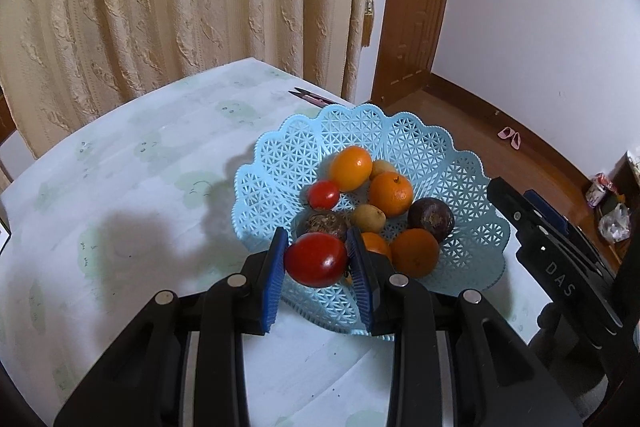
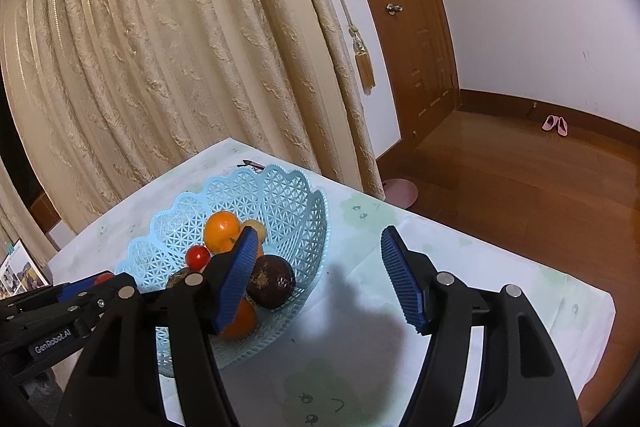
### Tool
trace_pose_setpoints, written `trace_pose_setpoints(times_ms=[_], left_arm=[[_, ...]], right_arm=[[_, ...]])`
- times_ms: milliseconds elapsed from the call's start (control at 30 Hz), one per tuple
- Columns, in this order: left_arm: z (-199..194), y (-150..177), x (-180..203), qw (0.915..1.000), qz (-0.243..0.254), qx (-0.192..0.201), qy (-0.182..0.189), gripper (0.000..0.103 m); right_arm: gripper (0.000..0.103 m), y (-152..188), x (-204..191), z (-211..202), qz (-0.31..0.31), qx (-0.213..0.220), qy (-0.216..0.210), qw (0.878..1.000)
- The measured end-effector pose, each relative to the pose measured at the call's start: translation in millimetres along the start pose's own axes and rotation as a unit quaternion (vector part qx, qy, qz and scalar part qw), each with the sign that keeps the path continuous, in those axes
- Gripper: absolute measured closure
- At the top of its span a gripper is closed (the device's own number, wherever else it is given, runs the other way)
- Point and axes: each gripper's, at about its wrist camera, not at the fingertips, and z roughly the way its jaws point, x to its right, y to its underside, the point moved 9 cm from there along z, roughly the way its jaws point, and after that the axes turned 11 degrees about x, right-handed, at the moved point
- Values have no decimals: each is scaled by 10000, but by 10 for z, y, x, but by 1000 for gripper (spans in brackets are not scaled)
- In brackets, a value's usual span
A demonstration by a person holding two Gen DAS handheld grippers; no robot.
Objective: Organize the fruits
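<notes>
The worktop point(image 1: 120, 207), covered in a pale cloth printed with faint green figures, is carrying a light blue lattice basket point(image 1: 280, 163) with a scalloped rim, and that basket is serving as the collecting place for the fruit. Inside the basket are lying several oranges point(image 1: 390, 193), a dark purple round fruit point(image 1: 431, 219), a small yellowish fruit point(image 1: 368, 217) and a small red tomato point(image 1: 323, 194), all touching one another in a loose heap near the basket's middle. The left gripper point(image 1: 316, 263) is hovering just over the basket's near rim, its blue ribbed fingers point(image 1: 276, 275) pinching a larger glossy red tomato point(image 1: 316, 259) from both sides; it is likely being carried there for release among the others. The right gripper point(image 2: 320, 279) is waiting beside the basket with its fingers point(image 2: 400, 279) spread wide and holding nothing, probably keeping out of the way. A small pair of snips point(image 1: 314, 98) is lying beyond the basket's far rim.
</notes>
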Motion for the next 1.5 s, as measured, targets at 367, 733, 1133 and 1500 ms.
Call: trace_pose_setpoints(times_ms=[367, 733, 1133, 1500], left_arm=[[12, -8, 8, 10000, 22, 10, 14, 72], [10, -10, 26, 10000, 44, 32, -3, 72], [6, -17, 55, 10000, 66, 42, 5, 72], [-12, -35, 45, 9999, 54, 96, -60, 58]], right_arm=[[36, -1, 6, -9, 19, 5, 13, 10000], [31, 6, 7, -23, 37, 10, 16, 10000], [31, 14, 0, -37, 40, 11, 17, 10000], [21, 17, 24, -74, 109, 39, 31, 9999]])
